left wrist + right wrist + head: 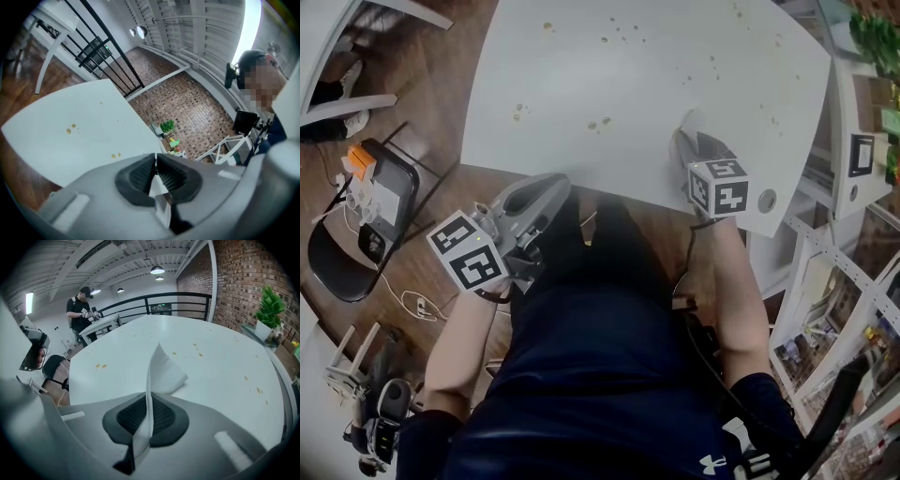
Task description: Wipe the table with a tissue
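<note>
The white table [628,84] carries several small brown stains [598,123]. My right gripper [682,142] points down at the table's near right part, shut on a white tissue [686,122]. In the right gripper view the tissue [165,372] stands up from between the pads of the right gripper [149,411] and fans out over the table [215,366]. My left gripper [555,187] hangs off the table's near edge, over the floor. In the left gripper view the left gripper [155,169] is shut on a small white scrap of tissue [157,186].
A black chair [356,234] with cables stands on the wooden floor at the left. White shelving [853,159] flanks the table's right side. Farther stains [100,365] dot the tabletop. A person [82,305] stands at another table far off, beside a black railing.
</note>
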{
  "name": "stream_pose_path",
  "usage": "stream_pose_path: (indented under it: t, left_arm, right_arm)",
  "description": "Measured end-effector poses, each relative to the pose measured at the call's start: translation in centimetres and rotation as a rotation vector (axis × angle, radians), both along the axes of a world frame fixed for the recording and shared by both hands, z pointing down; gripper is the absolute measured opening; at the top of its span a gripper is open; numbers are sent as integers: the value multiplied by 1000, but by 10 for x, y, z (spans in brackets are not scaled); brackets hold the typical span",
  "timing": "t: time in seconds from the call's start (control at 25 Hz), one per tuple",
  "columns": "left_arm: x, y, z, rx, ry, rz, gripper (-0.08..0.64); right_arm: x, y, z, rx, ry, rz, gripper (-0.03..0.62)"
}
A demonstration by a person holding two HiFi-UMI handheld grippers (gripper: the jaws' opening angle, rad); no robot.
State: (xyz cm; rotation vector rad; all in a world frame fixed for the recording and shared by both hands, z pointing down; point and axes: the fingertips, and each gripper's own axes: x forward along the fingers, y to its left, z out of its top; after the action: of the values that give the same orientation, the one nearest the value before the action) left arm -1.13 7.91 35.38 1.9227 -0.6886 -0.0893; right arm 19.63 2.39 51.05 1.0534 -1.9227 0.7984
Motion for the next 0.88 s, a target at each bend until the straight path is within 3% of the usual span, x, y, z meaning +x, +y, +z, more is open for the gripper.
stream_pose_path:
  t: [0.64, 0.88]
  left_arm:
    - [83, 27, -14, 30, -11, -10, 12]
    - [90, 34, -18, 39, -16, -55, 12]
  right_arm:
    - [63, 38, 2, -28, -49, -31, 11]
    - [77, 38, -1, -27, -54, -45, 11]
